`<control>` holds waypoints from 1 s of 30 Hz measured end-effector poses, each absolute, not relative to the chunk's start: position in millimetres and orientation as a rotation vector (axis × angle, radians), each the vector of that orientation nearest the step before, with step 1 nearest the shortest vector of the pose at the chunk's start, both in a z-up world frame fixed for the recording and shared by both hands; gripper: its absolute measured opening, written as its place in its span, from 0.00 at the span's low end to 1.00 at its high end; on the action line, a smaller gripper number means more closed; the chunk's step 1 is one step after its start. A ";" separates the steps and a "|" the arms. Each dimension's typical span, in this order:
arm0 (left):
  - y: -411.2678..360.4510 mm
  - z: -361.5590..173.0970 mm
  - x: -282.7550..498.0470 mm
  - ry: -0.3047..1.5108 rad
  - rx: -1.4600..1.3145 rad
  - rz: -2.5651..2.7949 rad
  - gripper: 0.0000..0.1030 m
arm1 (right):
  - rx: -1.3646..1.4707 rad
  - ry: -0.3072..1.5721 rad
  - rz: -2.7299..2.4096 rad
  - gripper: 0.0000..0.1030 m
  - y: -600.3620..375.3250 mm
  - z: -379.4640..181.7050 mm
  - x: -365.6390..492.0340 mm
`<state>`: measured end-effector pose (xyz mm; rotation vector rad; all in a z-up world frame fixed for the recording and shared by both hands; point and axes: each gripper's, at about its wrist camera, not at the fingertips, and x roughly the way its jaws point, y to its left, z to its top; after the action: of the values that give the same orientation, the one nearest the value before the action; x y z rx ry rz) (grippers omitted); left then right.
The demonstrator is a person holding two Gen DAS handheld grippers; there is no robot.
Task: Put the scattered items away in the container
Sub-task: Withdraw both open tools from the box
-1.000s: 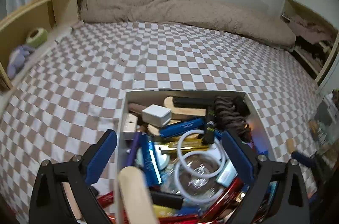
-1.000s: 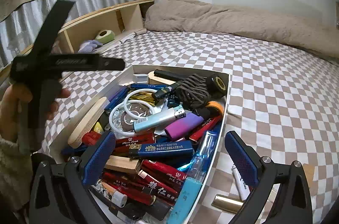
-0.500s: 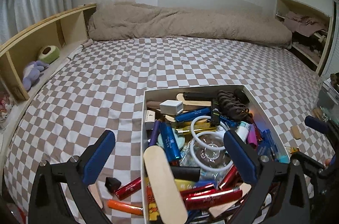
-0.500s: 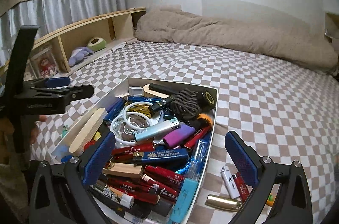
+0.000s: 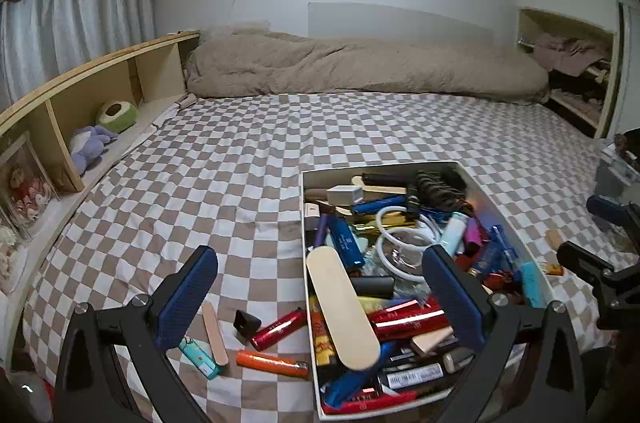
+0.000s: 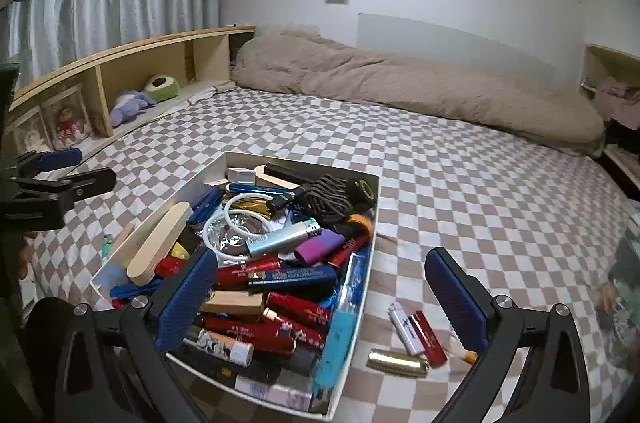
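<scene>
Container (image 5: 306, 223) farther off now — tongs (image 5: 320, 293) empty

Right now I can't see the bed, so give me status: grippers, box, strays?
Left gripper open, empty. Right gripper open, empty. Box heaped full. Orange lighter loose left of it, gold tube loose right; nothing blocking.

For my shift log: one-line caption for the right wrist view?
Open right gripper above the crammed white box; white lighter, red lighter and gold tube on the checkered bedspread.
</scene>
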<state>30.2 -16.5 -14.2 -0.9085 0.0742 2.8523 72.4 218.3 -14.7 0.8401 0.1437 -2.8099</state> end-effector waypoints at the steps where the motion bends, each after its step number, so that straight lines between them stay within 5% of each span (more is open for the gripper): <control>1: -17.8 -13.2 32.7 0.068 -0.904 2.845 1.00 | 0.841 0.146 -2.816 1.00 217.7 -14.1 75.9; 30: -24.1 -8.3 109.5 0.124 -0.835 2.805 1.00 | 0.804 0.206 -2.888 1.00 207.2 7.3 143.7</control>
<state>109.5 -24.1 -8.3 -0.8345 0.1241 2.8046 143.7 207.2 7.3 0.8043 0.2056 -2.8877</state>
